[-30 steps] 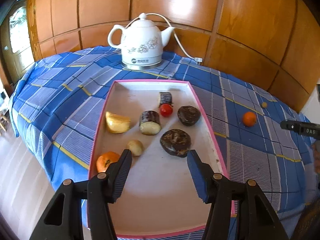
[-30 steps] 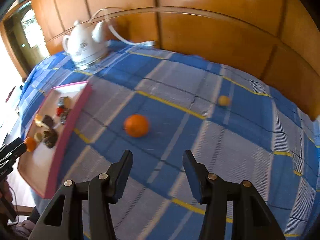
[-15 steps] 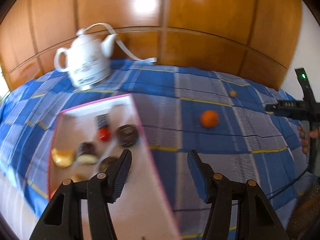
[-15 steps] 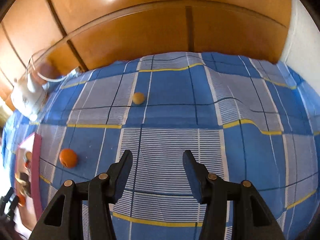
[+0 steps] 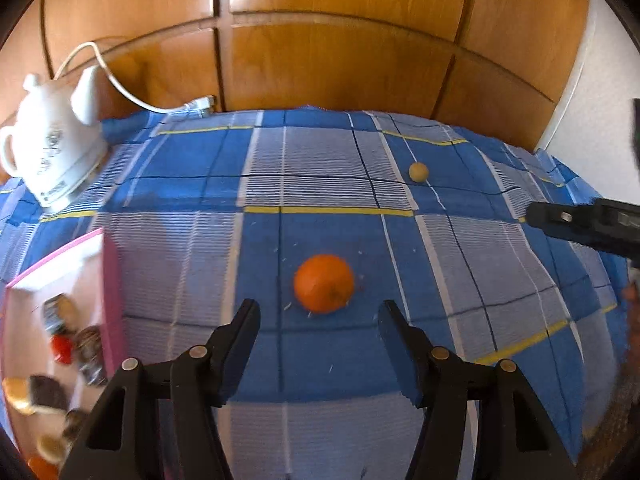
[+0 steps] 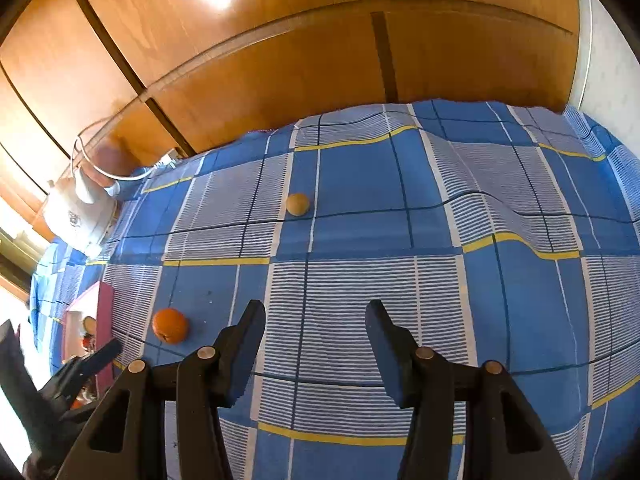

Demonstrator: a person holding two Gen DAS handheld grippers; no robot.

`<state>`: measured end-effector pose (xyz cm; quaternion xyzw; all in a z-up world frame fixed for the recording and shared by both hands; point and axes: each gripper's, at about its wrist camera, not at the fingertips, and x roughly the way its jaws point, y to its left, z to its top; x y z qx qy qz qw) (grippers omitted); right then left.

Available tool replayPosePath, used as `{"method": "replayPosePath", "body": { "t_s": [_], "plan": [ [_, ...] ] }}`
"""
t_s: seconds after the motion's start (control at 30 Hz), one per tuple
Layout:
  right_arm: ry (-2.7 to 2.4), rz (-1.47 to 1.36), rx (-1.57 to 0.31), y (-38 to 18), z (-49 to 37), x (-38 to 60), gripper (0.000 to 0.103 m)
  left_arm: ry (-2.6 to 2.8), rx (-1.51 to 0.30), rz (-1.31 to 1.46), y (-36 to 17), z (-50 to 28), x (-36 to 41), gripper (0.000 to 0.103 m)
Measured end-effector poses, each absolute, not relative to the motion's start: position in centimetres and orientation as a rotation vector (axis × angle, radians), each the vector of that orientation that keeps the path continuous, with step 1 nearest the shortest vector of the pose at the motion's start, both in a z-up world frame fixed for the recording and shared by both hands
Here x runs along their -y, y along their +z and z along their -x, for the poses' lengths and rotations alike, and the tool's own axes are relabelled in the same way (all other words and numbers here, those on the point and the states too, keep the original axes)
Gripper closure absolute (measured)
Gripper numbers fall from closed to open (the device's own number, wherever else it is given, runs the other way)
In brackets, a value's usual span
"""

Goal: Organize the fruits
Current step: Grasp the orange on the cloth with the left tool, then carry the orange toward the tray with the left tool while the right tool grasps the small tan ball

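An orange (image 5: 324,283) lies on the blue checked cloth, just ahead of my open, empty left gripper (image 5: 318,316); it also shows in the right wrist view (image 6: 170,325). A small yellowish round fruit (image 5: 418,171) lies farther back and shows in the right wrist view too (image 6: 298,204). The pink-rimmed white tray (image 5: 110,292) at the left holds several fruit pieces, blurred. My right gripper (image 6: 316,316) is open and empty above the cloth, well short of the small fruit. The right gripper also shows at the right edge of the left wrist view (image 5: 584,222).
A white electric kettle (image 5: 52,136) with a white cord stands at the back left, also in the right wrist view (image 6: 82,212). Wooden panels (image 5: 320,40) close the back. The cloth is rippled at the right (image 6: 500,216).
My left gripper has swung right from over the tray to face the orange. My right gripper has turned right, so the small yellowish fruit is now nearer its centre line.
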<state>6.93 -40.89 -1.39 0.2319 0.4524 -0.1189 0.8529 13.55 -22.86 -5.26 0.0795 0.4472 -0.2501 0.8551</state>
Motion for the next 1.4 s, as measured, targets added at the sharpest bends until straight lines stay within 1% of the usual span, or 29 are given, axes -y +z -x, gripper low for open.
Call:
{"method": "replayPosePath", "body": {
  "t_s": [0.2,0.23,0.27,0.43,0.6,0.7,0.77,0.8,0.9,1.03,1.27,1.4],
  "plan": [
    [-0.219,-0.494,-0.943,-1.0,-7.2,40.6,0.050,-0.504,-0.971,-0.195,-7.6,-16.1,25.1,0.042],
    [-0.216,-0.494,-0.941,-1.0,-7.2,40.6,0.050,-0.498,-0.984,-0.194,-8.0,-16.5,25.2,0.056],
    [-0.212,-0.492,-0.939,-1.0,-7.2,40.5,0.050,-0.496,-0.998,-0.189,-8.5,-16.9,25.3,0.063],
    [-0.216,-0.468,-0.939,-1.0,-7.2,40.3,0.050,-0.495,-0.988,-0.135,-8.4,-15.5,24.4,0.063],
    [-0.221,-0.450,-0.960,-1.4,-7.4,40.1,0.050,-0.499,-0.895,-0.161,-7.4,-10.4,22.5,0.063],
    [-0.227,-0.435,-0.980,-1.9,-7.5,39.9,0.050,-0.496,-0.863,-0.181,-8.1,-8.3,21.5,0.063],
    [-0.227,-0.421,-0.994,-2.3,-7.6,39.7,0.050,-0.491,-0.878,-0.181,-9.2,-7.9,21.1,0.063],
    [-0.224,-0.414,-1.003,-2.6,-7.6,39.5,0.050,-0.493,-0.847,-0.180,-9.4,-7.6,20.9,0.063],
    [-0.213,-0.415,-1.015,-3.0,-7.7,39.3,0.050,-0.501,-0.805,-0.210,-9.6,-7.0,21.0,0.062],
    [-0.186,-0.433,-1.030,-3.2,-8.3,38.9,0.051,-0.522,-0.810,-0.184,-9.6,-7.3,20.7,0.062],
    [-0.177,-0.368,-1.028,-3.3,-13.2,38.5,0.055,-0.530,-0.799,-0.172,-9.7,-7.2,20.5,0.062],
    [-0.241,-0.339,-1.018,-4.2,-17.0,39.8,0.055,-0.533,-0.796,-0.167,-9.8,-7.1,20.4,0.062]
  ]
}}
